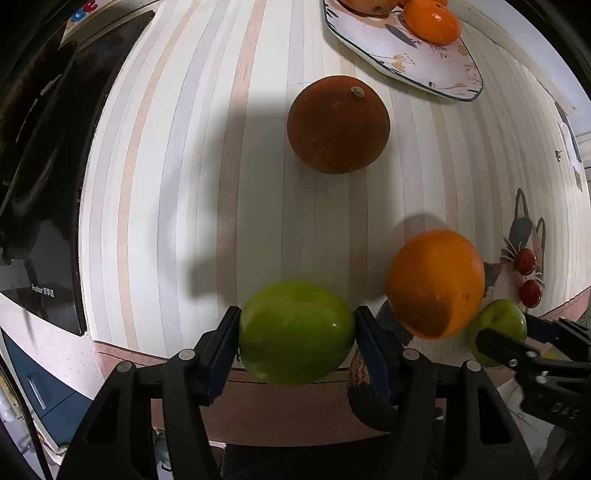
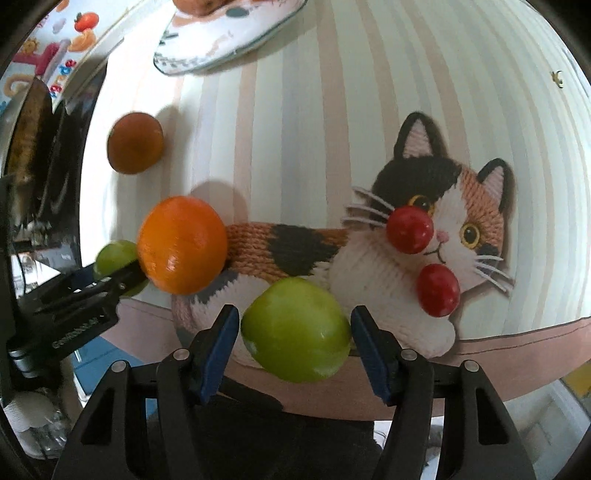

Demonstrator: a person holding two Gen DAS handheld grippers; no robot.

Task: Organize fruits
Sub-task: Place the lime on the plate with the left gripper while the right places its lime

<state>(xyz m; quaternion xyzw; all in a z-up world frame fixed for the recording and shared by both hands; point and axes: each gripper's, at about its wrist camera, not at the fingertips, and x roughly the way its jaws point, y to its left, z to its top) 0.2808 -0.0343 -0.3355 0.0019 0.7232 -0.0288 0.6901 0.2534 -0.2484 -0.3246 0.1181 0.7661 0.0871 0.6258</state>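
Observation:
A green fruit (image 1: 295,332) sits between the blue pads of my left gripper (image 1: 296,328), which press on both its sides near the mat's front edge. A second green fruit (image 2: 295,330) is held the same way in my right gripper (image 2: 293,325), over the cat picture. From the left wrist, the right gripper (image 1: 504,328) and its fruit (image 1: 496,321) show at the lower right. A bright orange (image 1: 436,282) lies between the two green fruits. A dark brownish orange (image 1: 338,123) lies further back. Two small red fruits (image 2: 410,229) (image 2: 437,290) rest on the cat's face.
A floral plate (image 1: 424,55) at the back carries an orange (image 1: 432,20) and another fruit, cut off by the frame. A black appliance (image 1: 44,184) borders the striped mat (image 1: 184,184) on the left. The table edge runs just behind both grippers.

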